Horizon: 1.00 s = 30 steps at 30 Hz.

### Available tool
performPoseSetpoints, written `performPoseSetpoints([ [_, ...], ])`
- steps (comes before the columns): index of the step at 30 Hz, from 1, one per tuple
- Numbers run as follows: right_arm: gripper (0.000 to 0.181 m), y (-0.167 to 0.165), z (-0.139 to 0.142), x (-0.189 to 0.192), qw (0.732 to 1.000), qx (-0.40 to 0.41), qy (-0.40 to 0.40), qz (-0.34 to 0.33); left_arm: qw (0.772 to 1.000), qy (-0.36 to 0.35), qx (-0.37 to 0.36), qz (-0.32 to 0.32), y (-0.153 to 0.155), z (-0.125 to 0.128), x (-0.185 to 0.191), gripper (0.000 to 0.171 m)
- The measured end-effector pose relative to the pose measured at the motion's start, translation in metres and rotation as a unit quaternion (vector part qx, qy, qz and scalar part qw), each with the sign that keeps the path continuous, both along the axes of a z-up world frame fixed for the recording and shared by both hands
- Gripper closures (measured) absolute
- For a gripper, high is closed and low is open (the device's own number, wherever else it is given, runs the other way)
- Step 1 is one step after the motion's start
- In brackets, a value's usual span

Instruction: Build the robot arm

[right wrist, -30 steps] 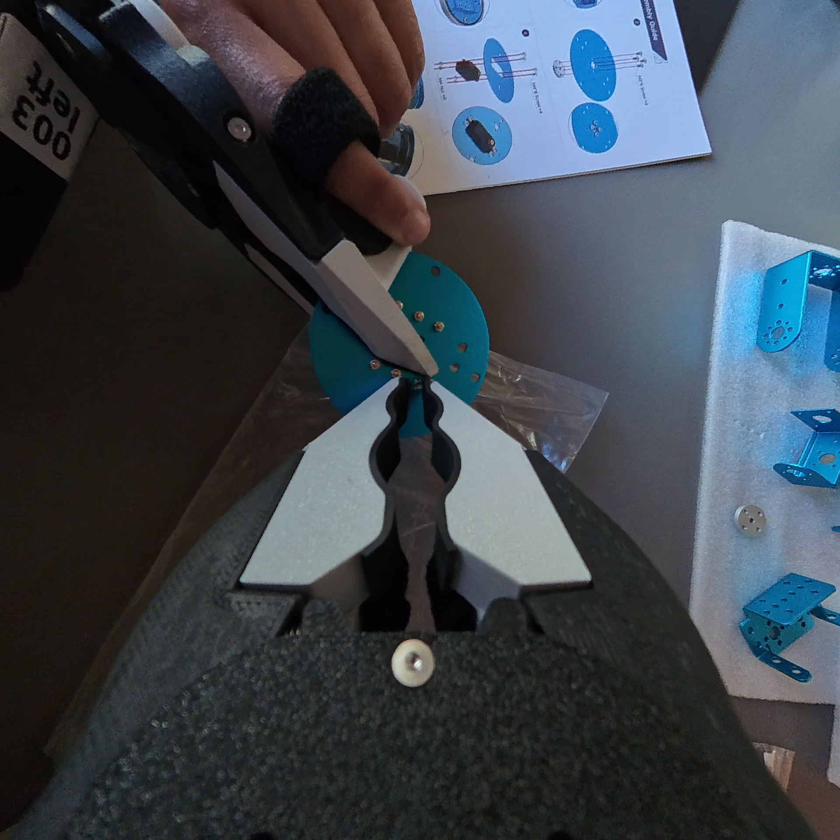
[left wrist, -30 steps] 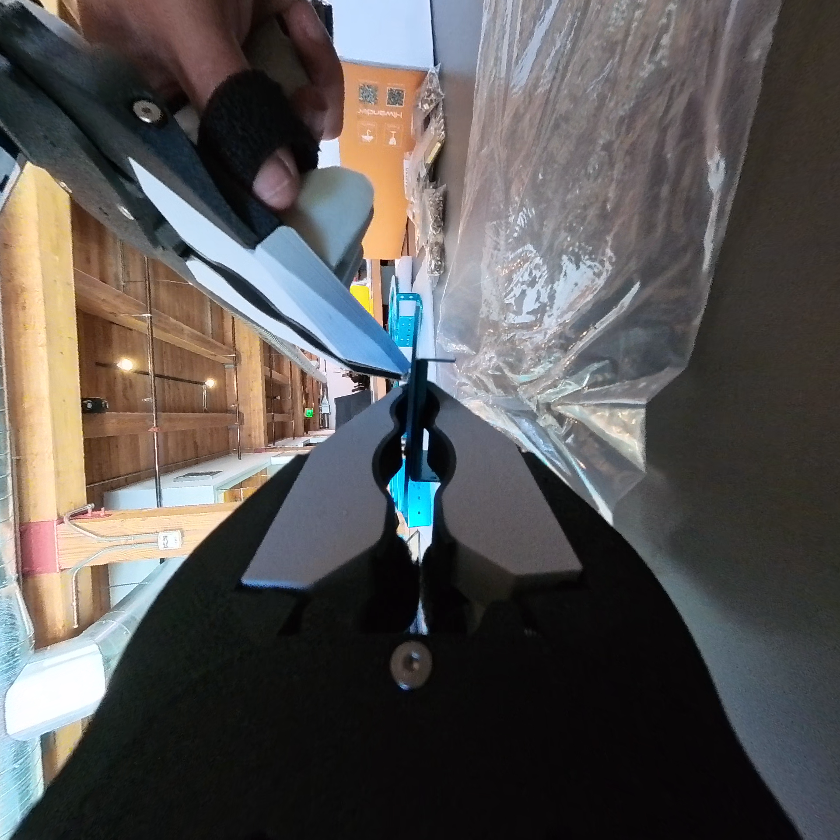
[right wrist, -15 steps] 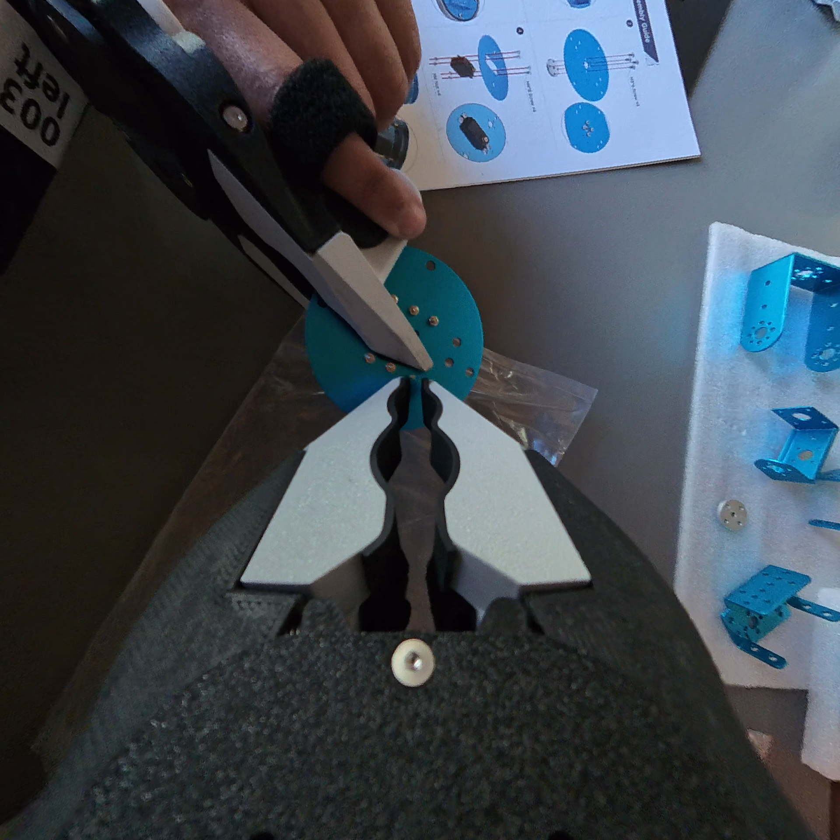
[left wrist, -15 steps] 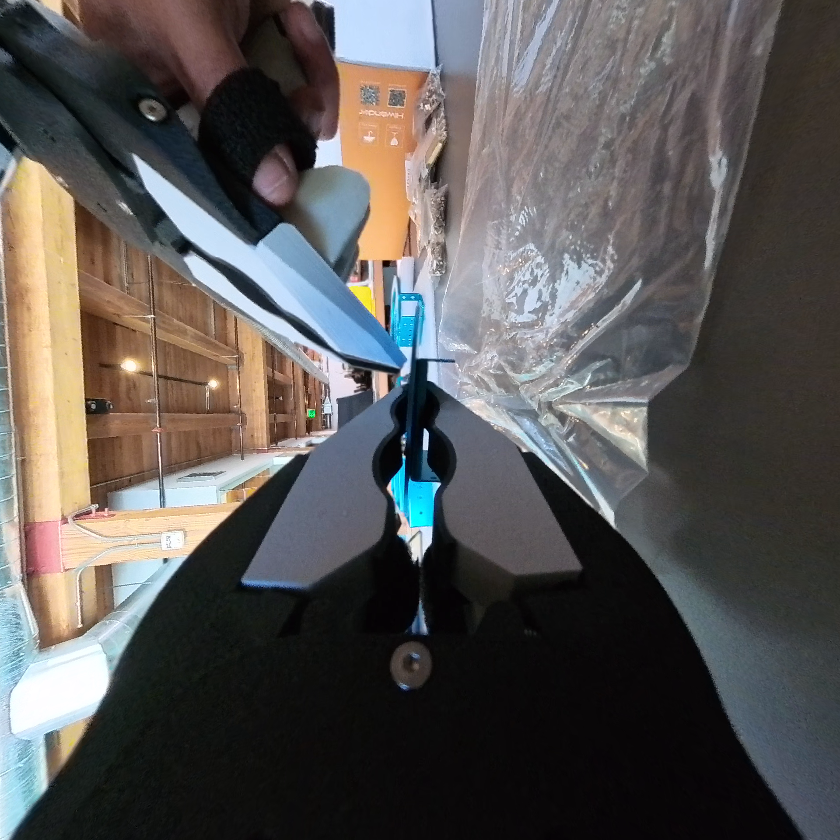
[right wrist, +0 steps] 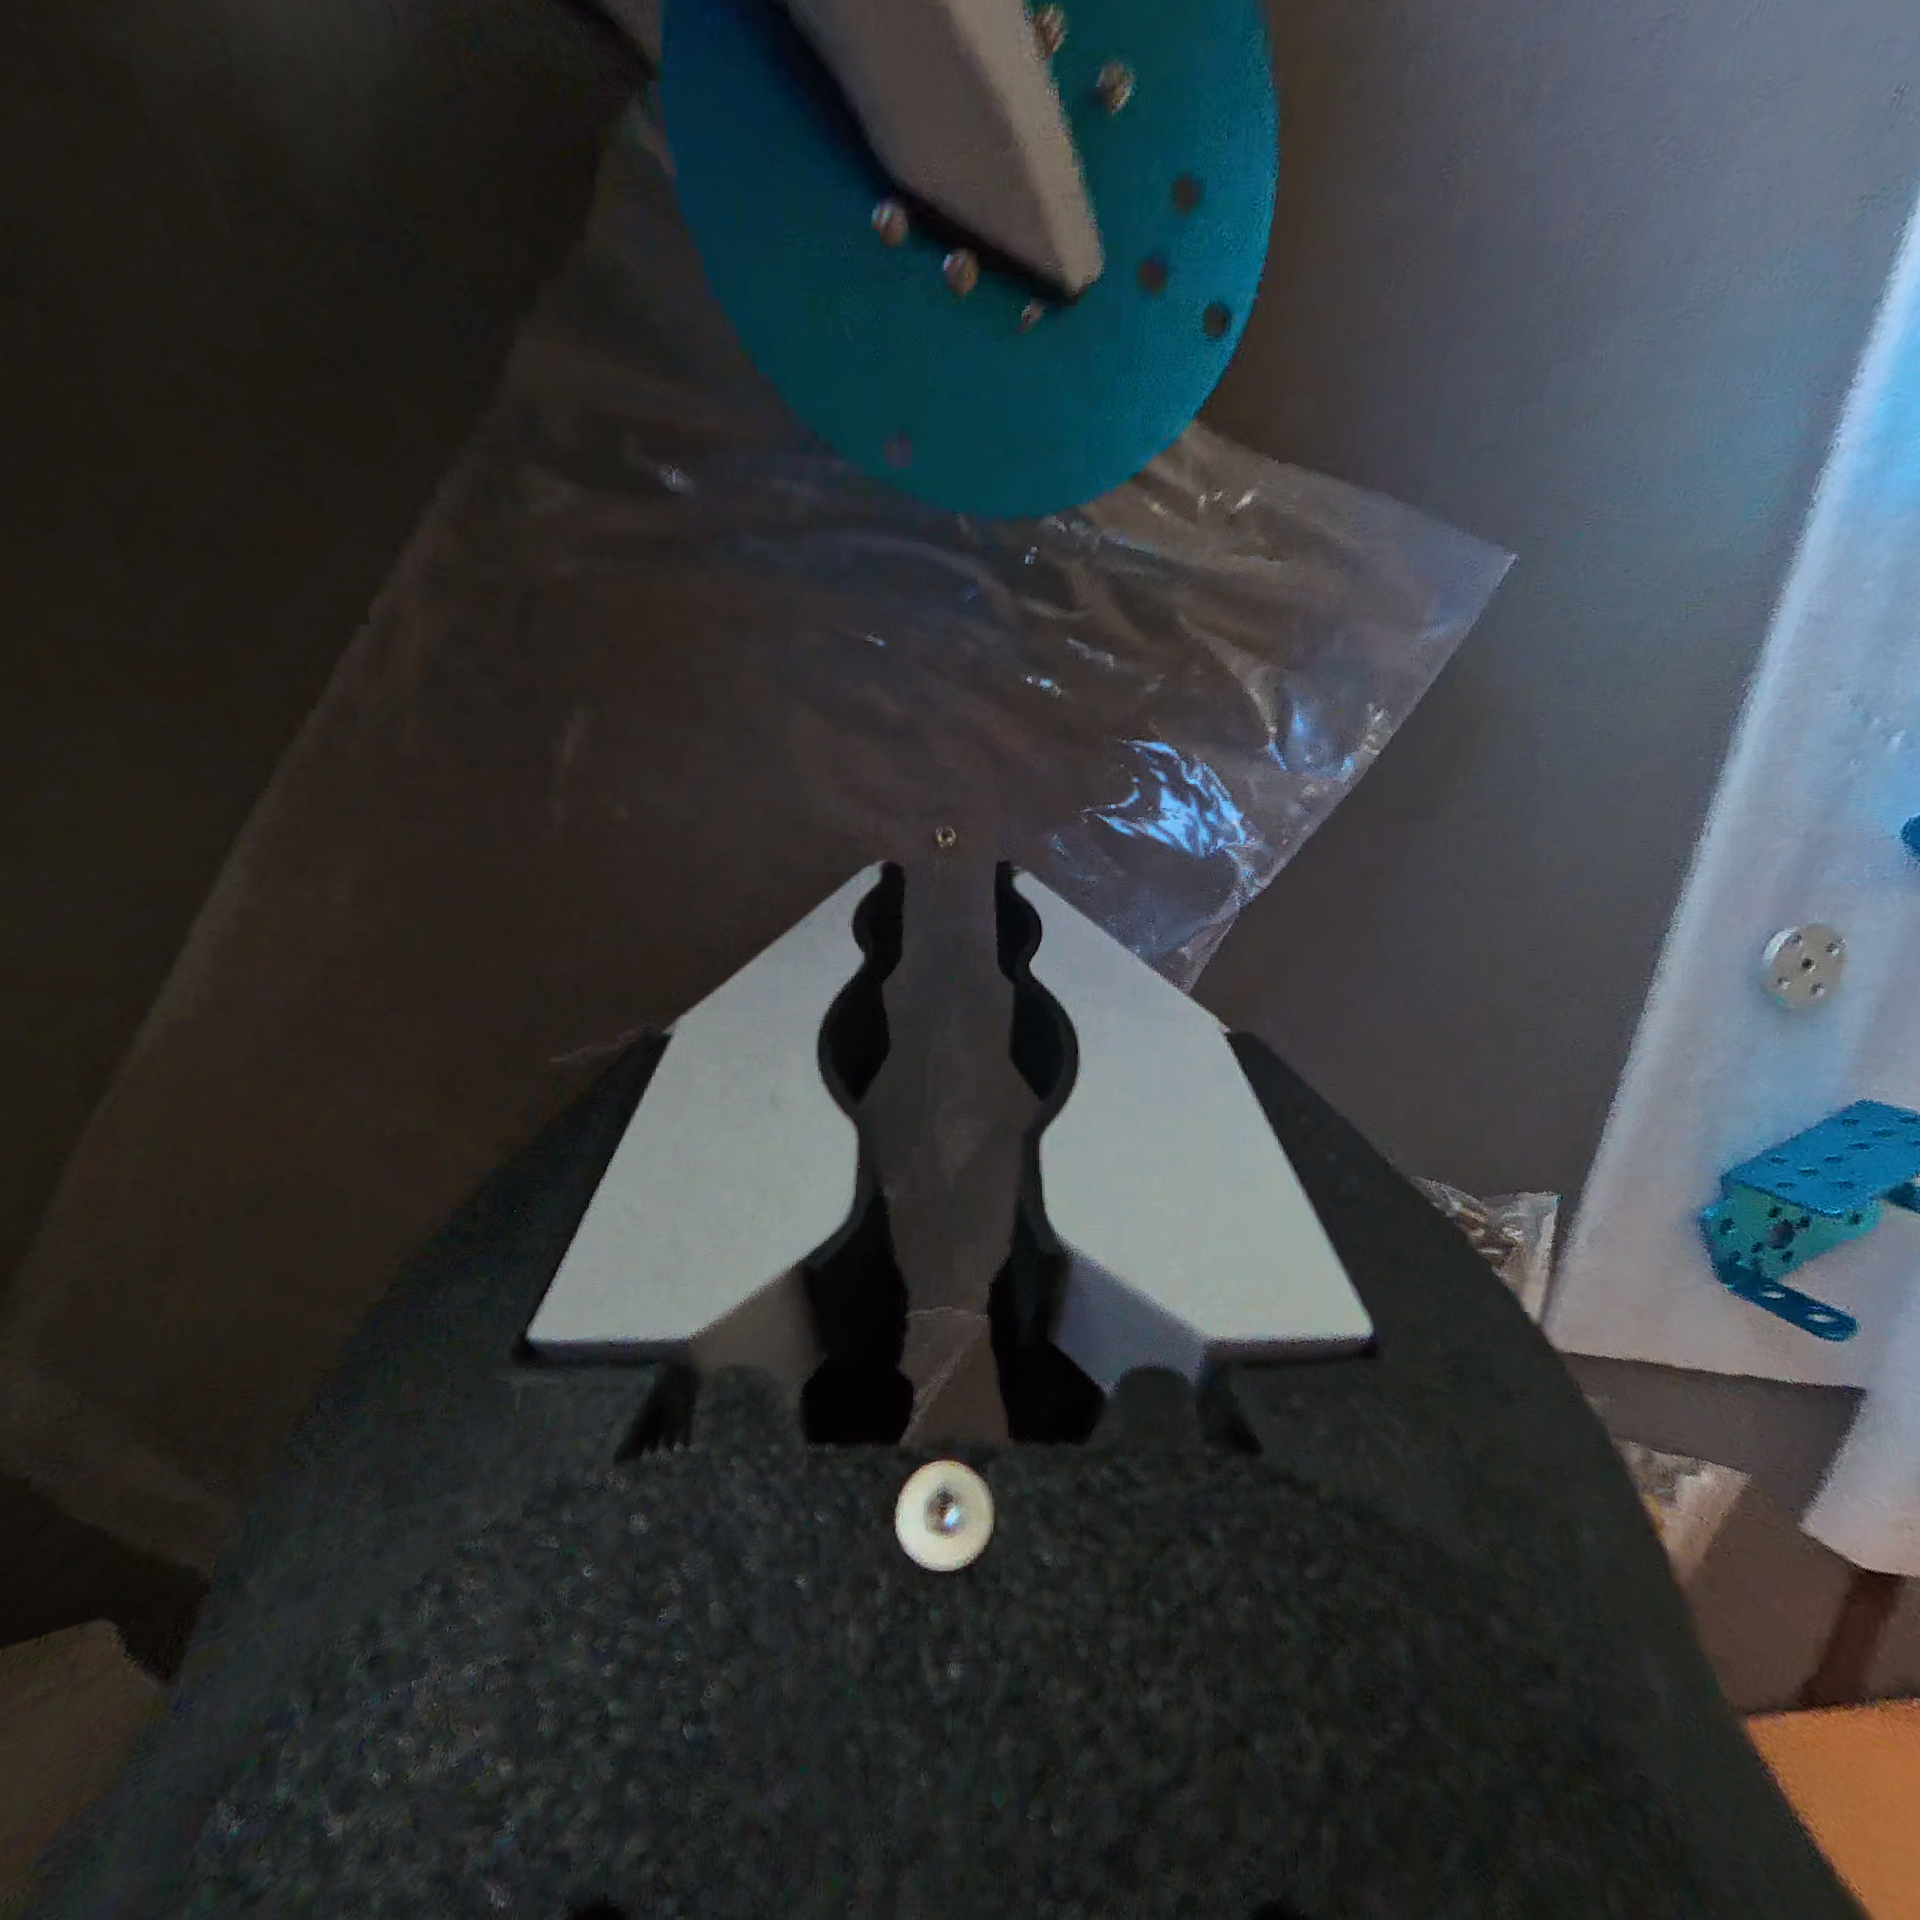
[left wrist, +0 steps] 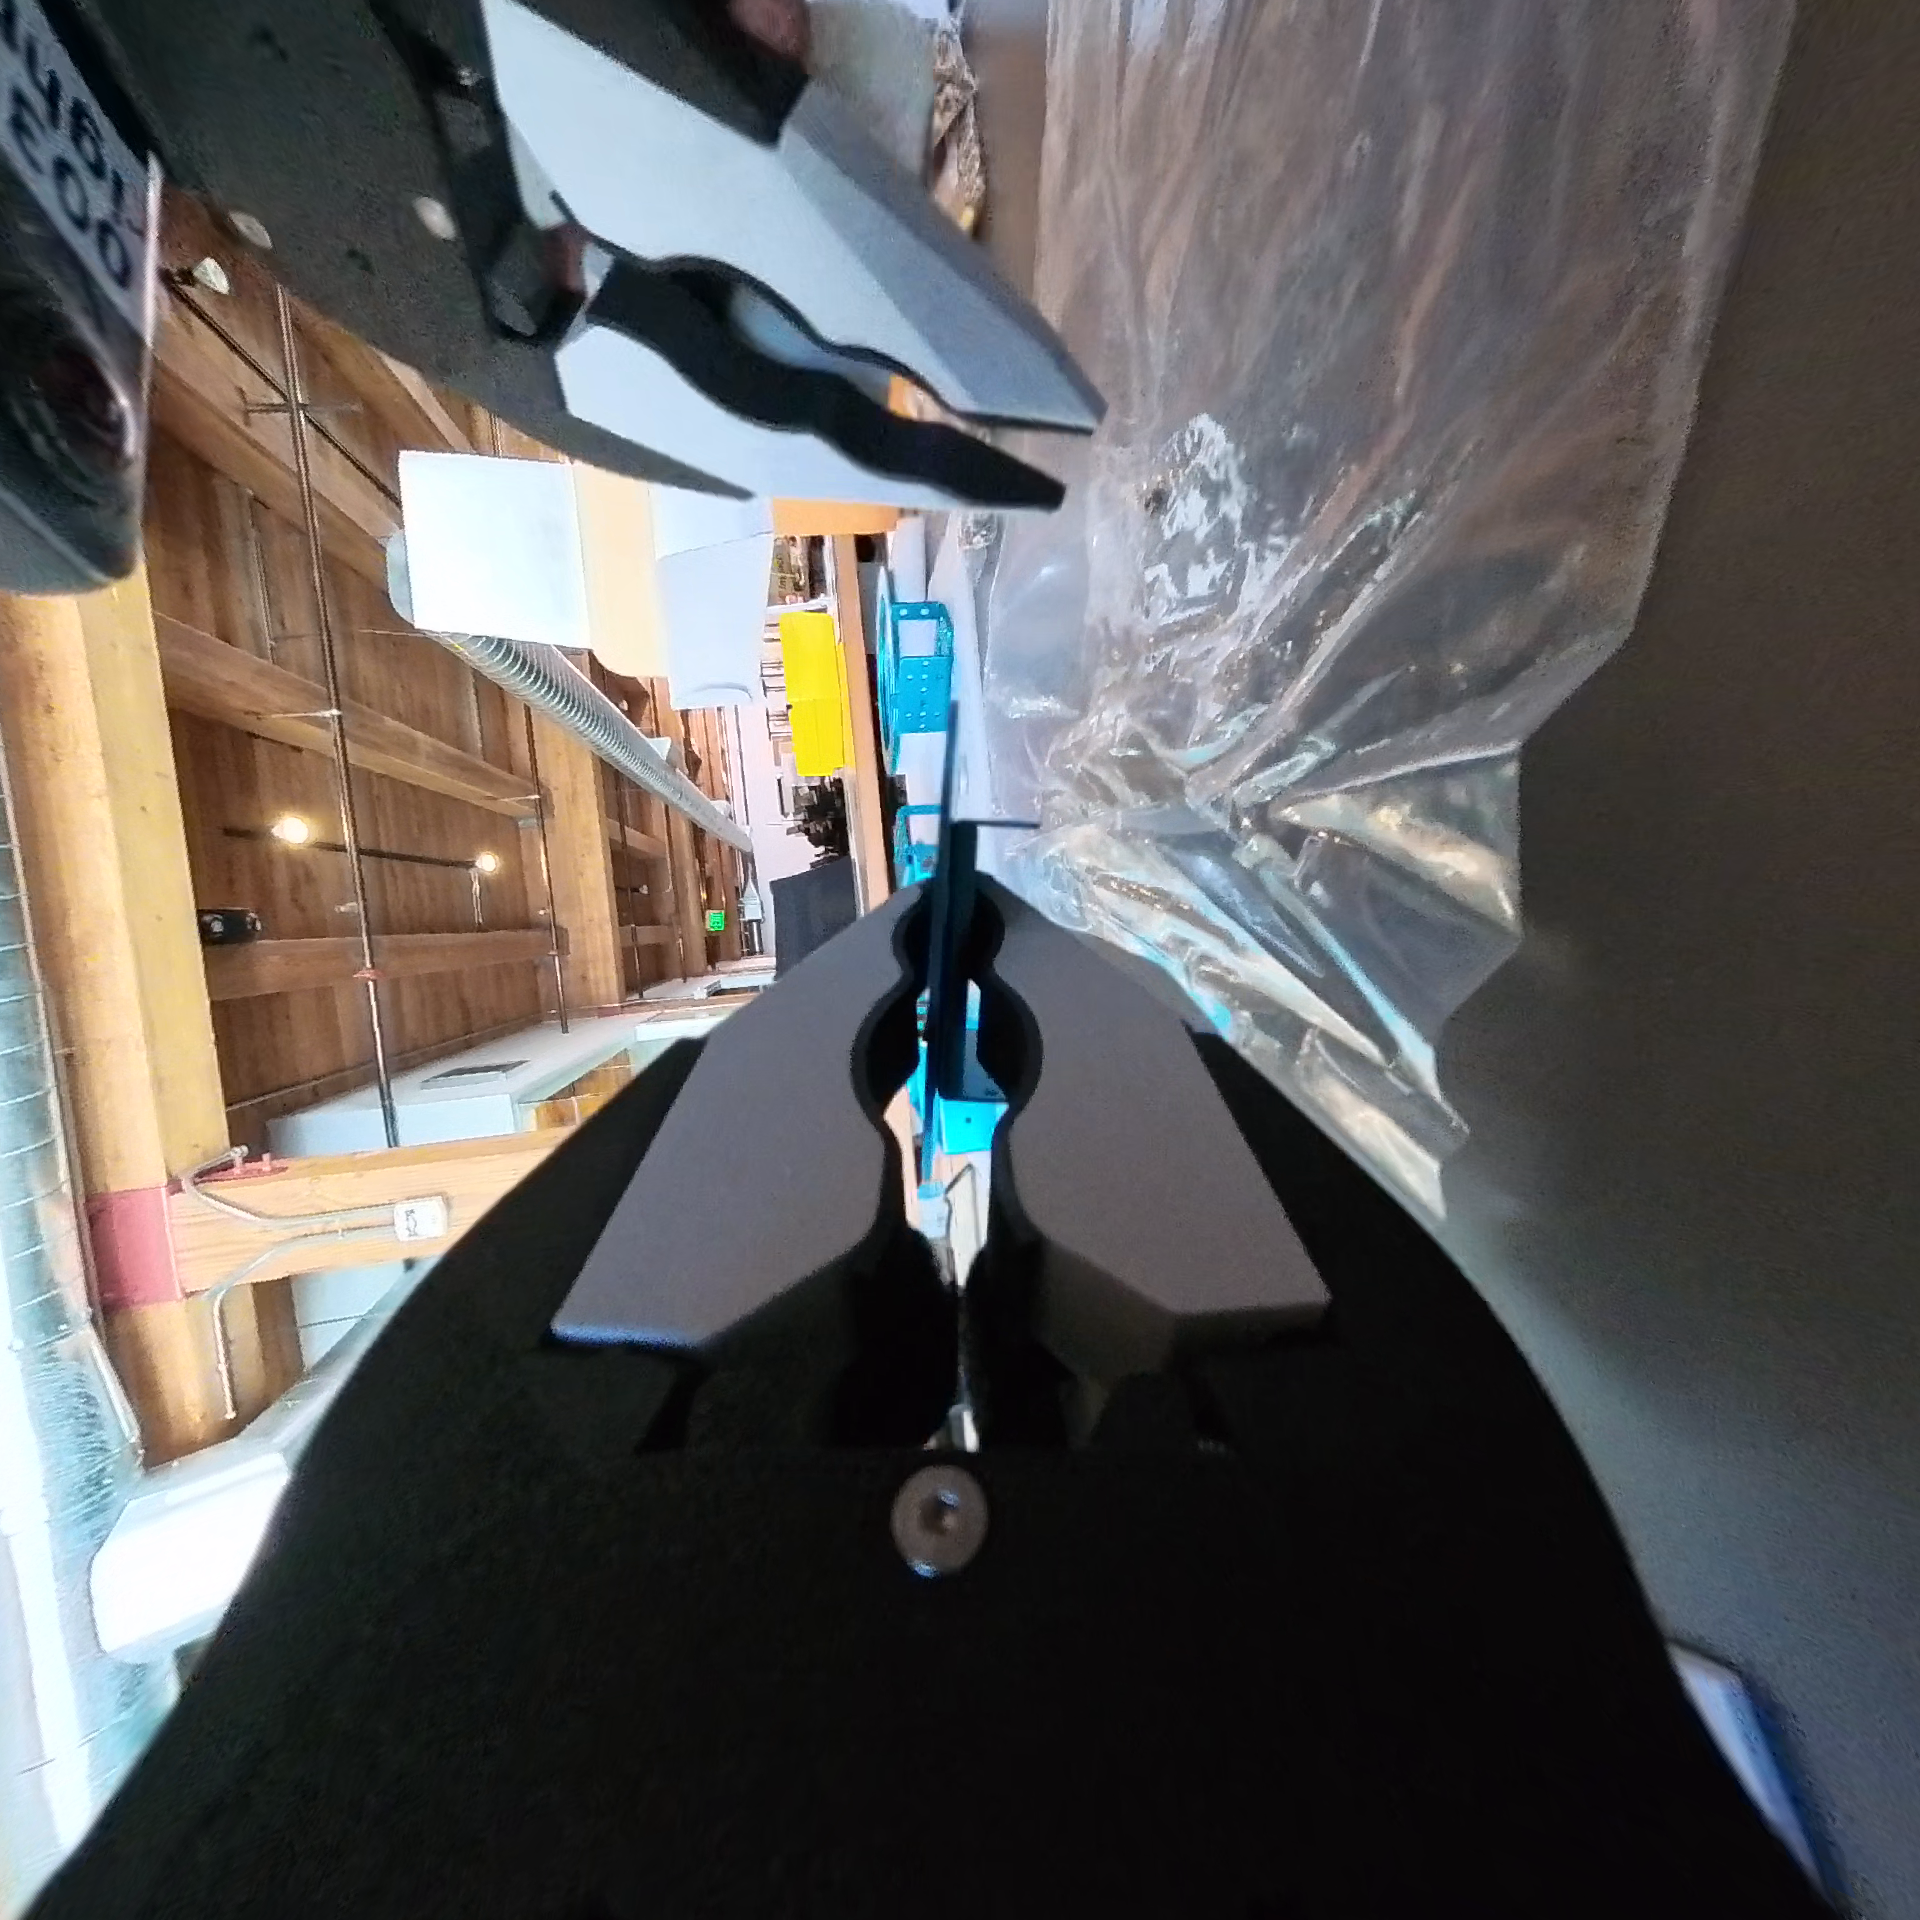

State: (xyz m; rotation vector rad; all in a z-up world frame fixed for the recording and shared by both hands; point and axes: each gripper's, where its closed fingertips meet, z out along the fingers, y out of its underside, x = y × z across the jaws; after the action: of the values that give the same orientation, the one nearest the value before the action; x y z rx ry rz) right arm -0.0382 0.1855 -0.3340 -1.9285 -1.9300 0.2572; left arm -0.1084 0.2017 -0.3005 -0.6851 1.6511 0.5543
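A round teal plate (right wrist: 966,343) with holes and small screws is held up on edge above a clear plastic bag (right wrist: 1039,665) on the dark table. My left gripper (left wrist: 951,899) is shut on the plate, which shows edge-on (left wrist: 958,862) between its tips. One of its fingers (right wrist: 987,145) lies across the plate in the right wrist view. My right gripper (right wrist: 943,873) is open and empty, a short way back from the plate's lower edge. It also shows in the left wrist view (left wrist: 1075,462), jaws slightly apart. A tiny metal bit (right wrist: 943,834) lies on the bag just beyond its tips.
A white foam sheet (right wrist: 1756,727) at the right carries a blue bracket (right wrist: 1808,1236) and a silver hub (right wrist: 1806,961). A small bag of hardware (right wrist: 1496,1236) lies beside it. More blue brackets (left wrist: 916,675) stand beyond the bag (left wrist: 1351,520). The left gripper's tips are roughly 9 cm from the right gripper's.
My right gripper was shut at the plate's lower edge; it has opened and drawn back from it. My left gripper still holds the plate.
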Motion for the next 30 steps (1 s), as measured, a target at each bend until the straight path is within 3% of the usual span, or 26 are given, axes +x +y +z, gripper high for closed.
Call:
performPoseSetpoints([
  [6, 0.168, 0.001, -0.012, 0.001, 0.996, -0.005, -0.070, 0.047, 1.000, 0.002, 0.000, 0.004, 0.002, 0.001, -0.001, 0.170],
  [14, 0.173, 0.000, -0.013, -0.006, 0.994, -0.014, -0.078, 0.080, 1.000, 0.013, -0.002, -0.003, -0.002, -0.004, 0.001, 0.170],
  [30, 0.177, 0.001, -0.017, -0.007, 0.993, -0.040, -0.085, 0.071, 1.000, 0.013, -0.006, -0.010, -0.006, -0.005, 0.002, 0.171],
])
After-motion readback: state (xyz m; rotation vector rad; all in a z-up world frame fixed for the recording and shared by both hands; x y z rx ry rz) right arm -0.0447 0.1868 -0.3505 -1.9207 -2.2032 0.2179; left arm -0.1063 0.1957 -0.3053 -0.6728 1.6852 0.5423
